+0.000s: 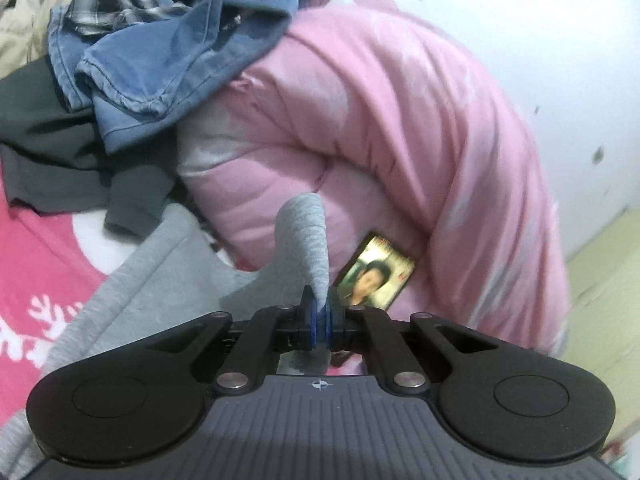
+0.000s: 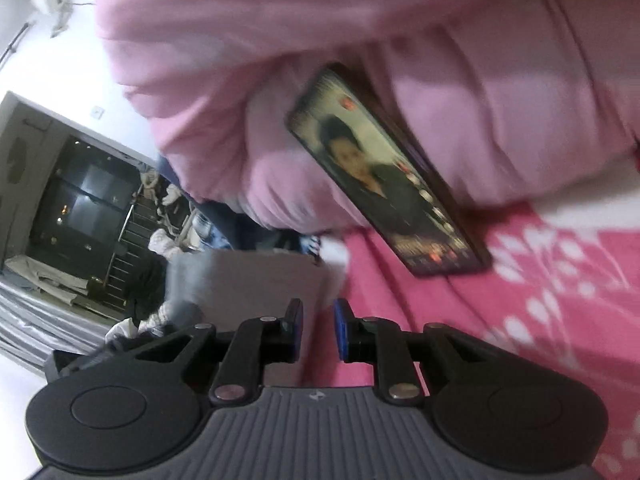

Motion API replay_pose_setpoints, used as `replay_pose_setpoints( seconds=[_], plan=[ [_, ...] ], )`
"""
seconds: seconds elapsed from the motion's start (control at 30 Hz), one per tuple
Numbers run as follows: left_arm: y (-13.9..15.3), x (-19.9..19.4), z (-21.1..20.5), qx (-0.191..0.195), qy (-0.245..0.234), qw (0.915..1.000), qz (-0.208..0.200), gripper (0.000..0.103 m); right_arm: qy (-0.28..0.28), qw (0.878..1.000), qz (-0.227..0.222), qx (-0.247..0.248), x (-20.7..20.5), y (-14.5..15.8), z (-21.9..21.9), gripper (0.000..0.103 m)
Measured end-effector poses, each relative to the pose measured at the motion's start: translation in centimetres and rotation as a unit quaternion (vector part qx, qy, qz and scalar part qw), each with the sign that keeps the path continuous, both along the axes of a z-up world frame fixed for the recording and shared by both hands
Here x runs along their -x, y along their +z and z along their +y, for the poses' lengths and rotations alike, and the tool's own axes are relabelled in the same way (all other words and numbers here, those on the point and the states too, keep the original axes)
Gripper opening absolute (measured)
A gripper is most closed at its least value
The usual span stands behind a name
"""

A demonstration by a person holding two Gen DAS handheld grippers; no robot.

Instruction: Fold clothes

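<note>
Left gripper (image 1: 320, 314): jaws closed tight on a pinch of the grey sweatshirt (image 1: 160, 280). A cone of the grey knit stands up out of the jaws, the rest of the garment trailing down and left across the bed (image 1: 36, 248).

Right gripper (image 2: 319, 330): jaws a narrow gap apart, nothing between them. It hangs over the pink bedspread with a grey patch just ahead, likely the same sweatshirt, though blur leaves that unsure.

Handling, as I judge it: thick soft jersey, light, limp. It drapes and holds no shape, so any lifted edge will sag between two holds. Not slippery; the knit looks to grip well in the pads. Nothing fragile about it.

Where to hold: hems, cuffs or shoulder seams, where the cloth is doubled and will not slide out. The present pinch is a small bunch (which part of the garment, I cannot tell); a second hold well apart from it would keep an edge taut.

Nearby: a pink quilt (image 1: 400, 120) rolled up behind, a phone (image 2: 384, 172) propped against it with its screen lit. A heap of other clothes sits further back: a blue denim shirt (image 1: 160, 52) on top of a dark grey top (image 1: 52, 132).

How far the folding stands, the crumpled cloth does not settle.
</note>
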State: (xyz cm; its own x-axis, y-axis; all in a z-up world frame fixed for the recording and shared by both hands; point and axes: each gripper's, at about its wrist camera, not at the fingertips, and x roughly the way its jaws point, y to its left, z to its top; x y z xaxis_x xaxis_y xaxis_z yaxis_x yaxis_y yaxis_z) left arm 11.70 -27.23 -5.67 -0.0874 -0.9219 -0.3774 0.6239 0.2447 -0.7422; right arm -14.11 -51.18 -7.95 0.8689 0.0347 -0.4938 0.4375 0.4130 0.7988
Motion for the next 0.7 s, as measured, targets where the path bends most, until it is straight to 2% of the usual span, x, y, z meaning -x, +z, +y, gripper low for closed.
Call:
replay_pose_setpoints(
  seconds=[0.1,0.2,0.37,0.53,0.6,0.63,0.67,0.7],
  plan=[
    [0.3,0.5,-0.4,0.021,-0.015,0.9996,0.016,0.002,-0.019,1.000,-0.011,-0.005,1.1,-0.1,-0.2,0.020],
    [-0.4,3.1,-2.7,0.016,-0.064,0.9977,0.013,0.002,-0.039,0.999,-0.016,0.002,2.6,0.5,-0.6,0.020],
    [-3.6,7.8,-5.4,-0.036,-0.113,0.9928,-0.016,0.002,-0.077,0.997,-0.010,0.021,5.8,1.4,-1.5,0.020],
    [-6.4,11.8,-7.3,-0.084,-0.146,0.9845,-0.049,0.004,-0.085,0.996,0.007,0.034,6.7,1.6,-1.9,0.020],
    [-6.3,11.9,-7.7,-0.088,-0.147,0.9837,-0.055,0.013,-0.087,0.995,0.014,0.040,7.0,1.7,-2.1,0.020],
    [-6.0,12.1,-7.9,-0.087,-0.152,0.9826,-0.061,0.029,-0.089,0.995,0.018,0.042,7.2,1.7,-2.1,0.020],
    [-5.7,12.3,-8.0,-0.085,-0.159,0.9812,-0.069,0.041,-0.087,0.995,0.020,0.049,7.1,1.9,-2.1,0.020],
    [-5.1,12.6,-7.7,-0.080,-0.161,0.9805,-0.079,0.045,-0.082,0.995,0.021,0.059,6.9,2.3,-1.9,0.020]
  ],
)
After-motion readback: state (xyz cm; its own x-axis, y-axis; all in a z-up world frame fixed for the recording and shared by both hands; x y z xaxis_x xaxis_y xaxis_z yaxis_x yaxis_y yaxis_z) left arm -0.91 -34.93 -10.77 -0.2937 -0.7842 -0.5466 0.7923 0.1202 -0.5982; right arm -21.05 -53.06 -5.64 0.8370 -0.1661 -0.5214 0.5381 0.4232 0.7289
